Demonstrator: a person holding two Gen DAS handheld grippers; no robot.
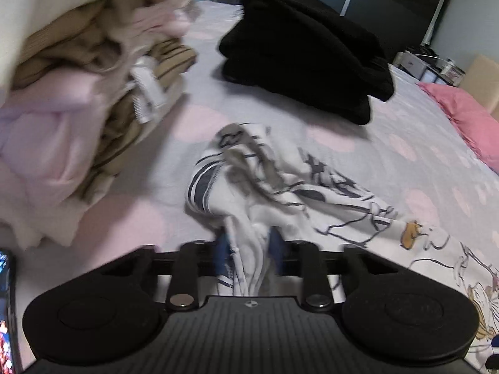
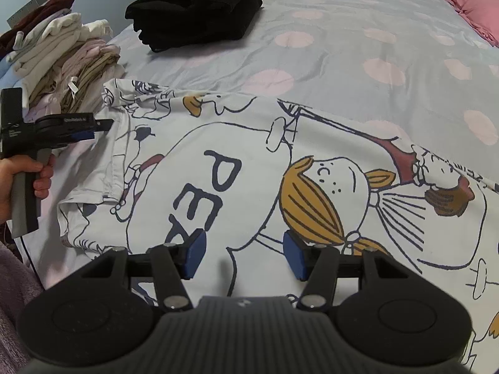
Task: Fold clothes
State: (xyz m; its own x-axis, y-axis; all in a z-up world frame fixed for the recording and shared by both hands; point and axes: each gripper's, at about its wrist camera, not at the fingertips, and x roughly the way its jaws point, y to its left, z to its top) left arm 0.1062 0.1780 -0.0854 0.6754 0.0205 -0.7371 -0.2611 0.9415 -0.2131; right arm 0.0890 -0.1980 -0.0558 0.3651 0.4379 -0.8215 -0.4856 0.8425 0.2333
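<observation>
Partly blurred, left gripper [image 1: 248, 246] clamped on bunched cartoon shirt [image 1: 249, 193]; right gripper [image 2: 243, 255] agape above it.

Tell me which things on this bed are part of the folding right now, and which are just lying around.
In the job: cartoon-print shirt; left gripper, pinching its edge; right gripper, open above it.

Lying about: black folded pile; stack of folded pale clothes; pink pillow; phone.

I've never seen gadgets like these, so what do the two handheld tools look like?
Each tool is black plastic. The right tool has two round discs, silver-pinned link arms and blue finger pads ahead of a ribbed grey body. The left tool is built the same; from the side it shows a grey-and-black handle, small white lettering and a hand on it. No sleeve shows.
</observation>
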